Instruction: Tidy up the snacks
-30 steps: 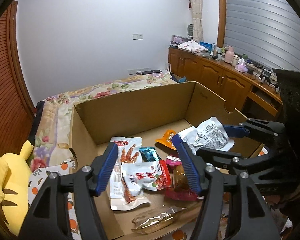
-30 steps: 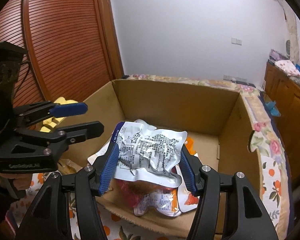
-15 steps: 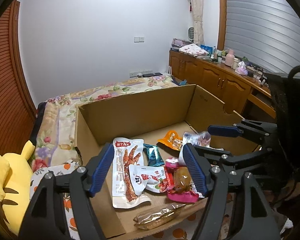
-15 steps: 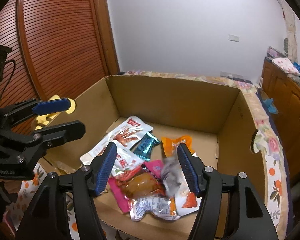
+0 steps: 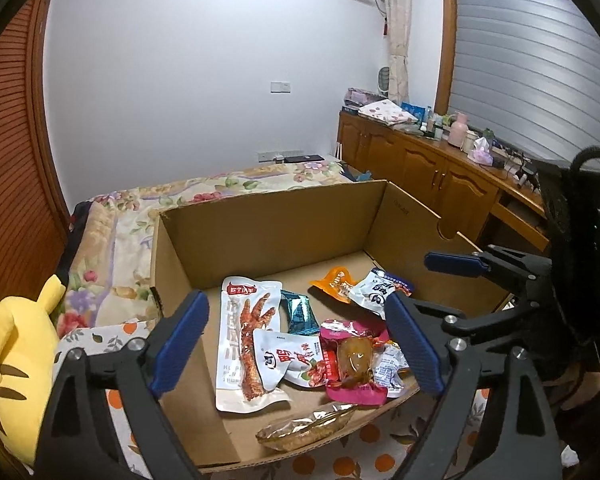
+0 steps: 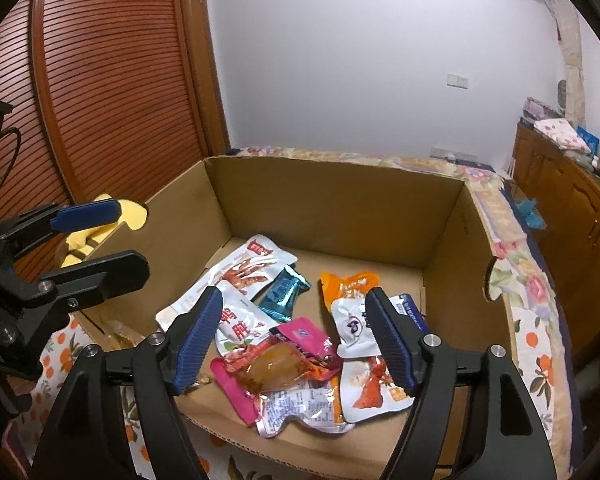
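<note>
Both tongs, left and right, hang apart and empty. The snack packets lie just below in the box, nearer the right.

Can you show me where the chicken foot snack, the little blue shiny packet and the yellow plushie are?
chicken foot snack (image 5: 249,336), left wrist view, on the printed claw.
blue shiny packet (image 5: 299,312), left wrist view, wrapper's middle.
yellow plushie (image 5: 8,364), left wrist view, its body.

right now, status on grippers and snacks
Left gripper open, empty. Right gripper open, empty. Snack packets piled in cardboard box. Nothing blocking.
</note>
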The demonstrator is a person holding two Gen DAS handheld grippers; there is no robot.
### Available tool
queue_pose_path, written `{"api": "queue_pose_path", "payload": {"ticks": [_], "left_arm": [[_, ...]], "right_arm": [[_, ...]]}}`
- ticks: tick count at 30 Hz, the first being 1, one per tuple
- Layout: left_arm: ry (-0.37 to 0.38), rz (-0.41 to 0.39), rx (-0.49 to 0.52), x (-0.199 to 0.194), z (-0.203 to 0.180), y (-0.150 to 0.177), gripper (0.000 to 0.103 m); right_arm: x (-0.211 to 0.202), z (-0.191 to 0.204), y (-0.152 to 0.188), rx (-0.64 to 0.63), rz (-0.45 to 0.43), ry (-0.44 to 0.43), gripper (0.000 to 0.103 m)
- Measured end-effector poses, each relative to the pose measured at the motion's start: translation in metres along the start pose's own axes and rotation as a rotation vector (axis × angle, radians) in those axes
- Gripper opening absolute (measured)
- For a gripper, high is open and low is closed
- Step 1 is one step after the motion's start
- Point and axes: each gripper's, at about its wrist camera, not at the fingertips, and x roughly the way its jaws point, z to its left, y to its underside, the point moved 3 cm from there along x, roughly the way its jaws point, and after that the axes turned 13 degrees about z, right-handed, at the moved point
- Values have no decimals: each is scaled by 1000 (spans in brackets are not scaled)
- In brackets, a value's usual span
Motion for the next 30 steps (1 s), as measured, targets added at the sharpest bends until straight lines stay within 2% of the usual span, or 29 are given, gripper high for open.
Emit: {"api": "queue_pose_path", "payload": {"ticks": [4, 9, 20, 30], "left_arm": [[-12, -7, 1, -8, -2, 5, 91], [-32, -25, 13, -23, -11, 17, 91], [-17, -56, 36, -69, -33, 55, 91], [5, -23, 69, -85, -62, 100, 91]], "right_arm": [[-8, -2, 3, 11, -20, 17, 82], [-27, 2, 11, 10, -44, 32, 82], [-86, 18, 37, -1, -105, 53, 82], [-114, 36, 72, -16, -105, 63, 82]]}}
